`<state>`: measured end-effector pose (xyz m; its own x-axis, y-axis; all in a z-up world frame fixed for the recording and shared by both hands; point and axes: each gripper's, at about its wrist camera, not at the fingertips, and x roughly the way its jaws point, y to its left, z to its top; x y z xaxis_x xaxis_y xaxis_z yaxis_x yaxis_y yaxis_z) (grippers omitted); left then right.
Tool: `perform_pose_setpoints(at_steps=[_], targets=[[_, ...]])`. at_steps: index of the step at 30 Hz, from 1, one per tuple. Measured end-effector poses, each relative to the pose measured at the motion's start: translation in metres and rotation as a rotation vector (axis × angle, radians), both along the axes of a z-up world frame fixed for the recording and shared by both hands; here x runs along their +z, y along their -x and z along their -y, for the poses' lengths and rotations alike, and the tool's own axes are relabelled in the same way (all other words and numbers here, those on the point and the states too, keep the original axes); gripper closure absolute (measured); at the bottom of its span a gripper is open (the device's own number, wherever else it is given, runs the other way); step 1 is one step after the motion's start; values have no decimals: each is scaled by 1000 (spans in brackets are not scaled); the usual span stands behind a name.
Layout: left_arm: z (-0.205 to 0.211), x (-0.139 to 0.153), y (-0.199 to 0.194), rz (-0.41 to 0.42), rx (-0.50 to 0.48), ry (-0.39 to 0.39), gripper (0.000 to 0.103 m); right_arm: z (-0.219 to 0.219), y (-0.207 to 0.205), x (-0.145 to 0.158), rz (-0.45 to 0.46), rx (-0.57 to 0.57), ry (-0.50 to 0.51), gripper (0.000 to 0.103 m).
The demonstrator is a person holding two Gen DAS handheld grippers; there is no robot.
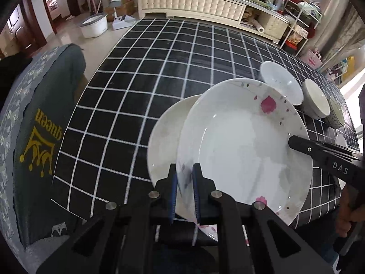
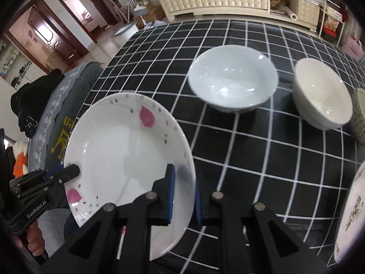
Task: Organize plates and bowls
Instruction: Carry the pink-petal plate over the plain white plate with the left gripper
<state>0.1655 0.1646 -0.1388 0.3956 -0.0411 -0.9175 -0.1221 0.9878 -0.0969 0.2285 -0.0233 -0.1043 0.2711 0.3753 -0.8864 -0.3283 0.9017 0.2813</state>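
While I watched both wrist feeds, I logged the items from left to right:

Chair cover: grey fabric (image 1: 45, 123) with a yellow crown and the word "queen", just beside the table's left edge.

Tablecloth: black with a white grid (image 1: 141, 73), covering the whole table.

Plain plate: white (image 1: 166, 134), lying flat on the cloth, partly hidden under the flowered plate.

Left gripper: I saw it (image 1: 184, 178) clamped on the near-left rim of the flowered plate, one blue pad (image 1: 173, 196) below the rim and the other above.

Flowered plate: white with pink petals and grey specks (image 1: 246, 146), held tilted above the plain plate, its left part overlapping that plate in my left view; whether the two touched I could not tell.

Right gripper: I saw it (image 2: 184, 187) with its blue pads on either side of the same plate's right rim; the fingers stood close on the edge, but I could not tell whether they pinched it or only straddled it.

Pale blue-white bowl: upright (image 2: 232, 80) on the cloth beyond the flowered plate, well apart from both grippers.

Cream bowl: upright (image 2: 324, 96), just right of the pale bowl, apart from it.

Speckled bowl: only a sliver (image 2: 360, 118) at the right edge, next to the cream bowl.

Patterned plate: a rim with brownish decoration (image 2: 351, 210) at the near right edge of my right view.
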Motion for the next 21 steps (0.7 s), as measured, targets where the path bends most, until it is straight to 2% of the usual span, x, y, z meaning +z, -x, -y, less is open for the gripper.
perform_pose_setpoints(at_steps=[16, 21], targets=[[-20, -24, -11, -37, 18, 3, 92, -23, -5, -15, -22, 19, 75, 84], [-16, -25, -13, -41, 6, -44, 91, -30, -7, -18, -24, 31, 91, 84]])
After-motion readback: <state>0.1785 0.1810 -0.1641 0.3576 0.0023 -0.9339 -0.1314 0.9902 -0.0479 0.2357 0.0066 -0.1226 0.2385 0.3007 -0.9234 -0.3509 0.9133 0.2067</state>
